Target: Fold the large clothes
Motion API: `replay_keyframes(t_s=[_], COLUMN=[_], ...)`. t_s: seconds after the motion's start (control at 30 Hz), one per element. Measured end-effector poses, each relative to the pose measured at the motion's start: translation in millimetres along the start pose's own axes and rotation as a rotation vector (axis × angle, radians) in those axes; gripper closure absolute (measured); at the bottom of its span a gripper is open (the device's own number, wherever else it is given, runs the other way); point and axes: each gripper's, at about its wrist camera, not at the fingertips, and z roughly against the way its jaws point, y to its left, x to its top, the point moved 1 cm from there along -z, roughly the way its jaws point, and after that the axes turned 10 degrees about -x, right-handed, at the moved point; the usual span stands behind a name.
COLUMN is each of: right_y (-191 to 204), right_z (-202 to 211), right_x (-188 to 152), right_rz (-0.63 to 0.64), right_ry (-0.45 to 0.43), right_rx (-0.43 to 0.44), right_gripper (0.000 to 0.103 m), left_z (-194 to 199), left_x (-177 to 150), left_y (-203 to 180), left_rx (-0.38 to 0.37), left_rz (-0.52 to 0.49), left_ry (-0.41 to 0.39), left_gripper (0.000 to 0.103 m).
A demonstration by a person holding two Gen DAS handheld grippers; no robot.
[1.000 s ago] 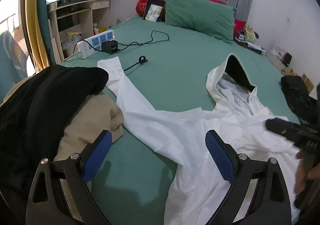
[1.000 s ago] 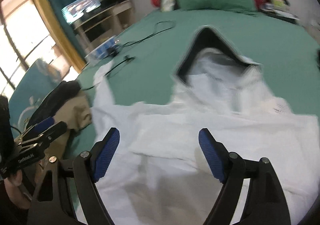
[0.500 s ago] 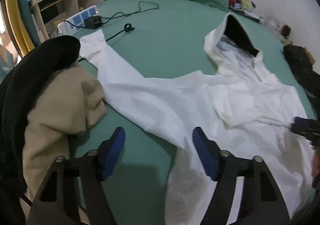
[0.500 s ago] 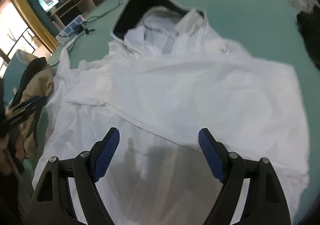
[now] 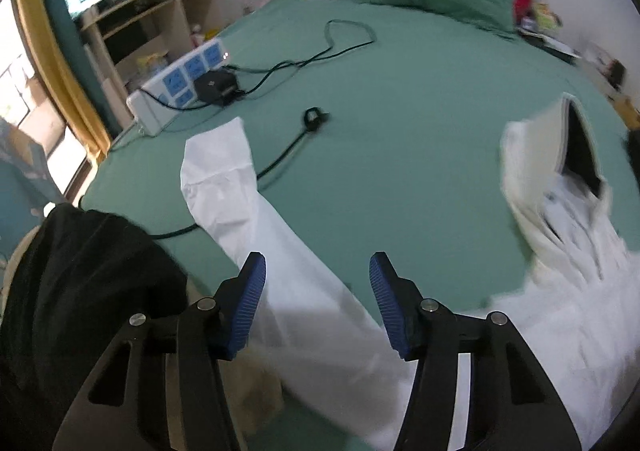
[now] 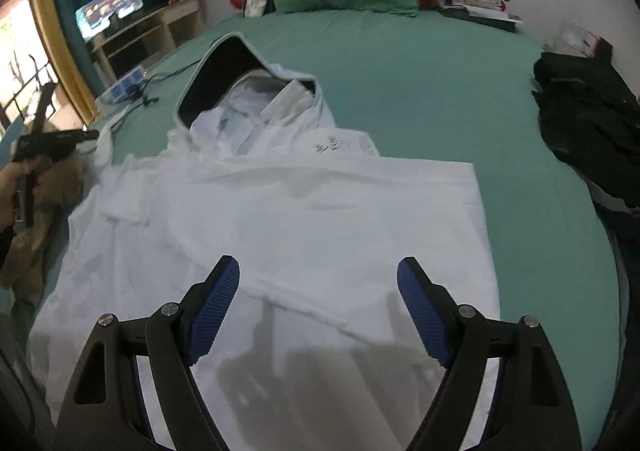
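we see one white hooded garment (image 6: 304,211) spread on the green bed (image 6: 420,91), under and ahead of both jaws. our left gripper (image 5: 318,291) is closing its jaws above the one long sleeve (image 5: 256,219), not pressing it. our right gripper (image 6: 318,291) has wide, empty jaws. only the left view shows the power strip (image 5: 180,83) clearly; only the right shows a black pile (image 6: 588,131).

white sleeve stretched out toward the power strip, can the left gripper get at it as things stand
Probably yes: the left gripper hangs right over the white sleeve, jaws closing with the cloth between them, nothing lying on it; the black garment sits just beside.
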Motion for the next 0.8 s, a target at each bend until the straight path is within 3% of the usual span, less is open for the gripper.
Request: replay_keyframes(t_s=[0.13, 0.23, 0.27, 0.3, 0.37, 0.6, 0.8], right_y=[0.0, -4.3, -6.1, -8.7, -11.7, -21.7, -38.2], right_z=[2.7, 2.9, 2.5, 1.9, 3.2, 26.9, 53.3], right_x=[4.3, 2.5, 1.2, 0.8, 1.0, 8.3, 13.4], right_rz=[0.034, 0.036, 0.029, 0.018, 0.007, -0.029, -0.096], right_ry=[-0.031, -0.04, -0.036, -0.032, -0.037, -0.109, -0.161], right_rx=[-0.003, -0.007, -0.002, 0.004, 0.006, 0.027, 0.07], right_gripper=[0.022, 0.022, 0.022, 0.022, 0.022, 0.022, 0.022], left_z=[-39.2, -51.3, -49.4, -47.7, -41.0, 52.5, 118.3], left_x=[-4.7, -19.5, -20.4, -21.7, -22.6, -16.2, -9.5], left_y=[21.8, 19.1, 17.2, 16.7, 19.2, -7.1, -74.9], left_rx=[0.051, 0.072, 0.062, 0.029, -0.002, -0.058, -0.1], left_rz=[0.09, 0.039, 0.021, 0.022, 0.049, 0.049, -0.041], left_ry=[0.091, 0.094, 0.083, 0.091, 0.089, -0.115, -0.179], left_gripper=[0.045, 0.045, 0.052, 0.075, 0.097, 0.097, 0.097])
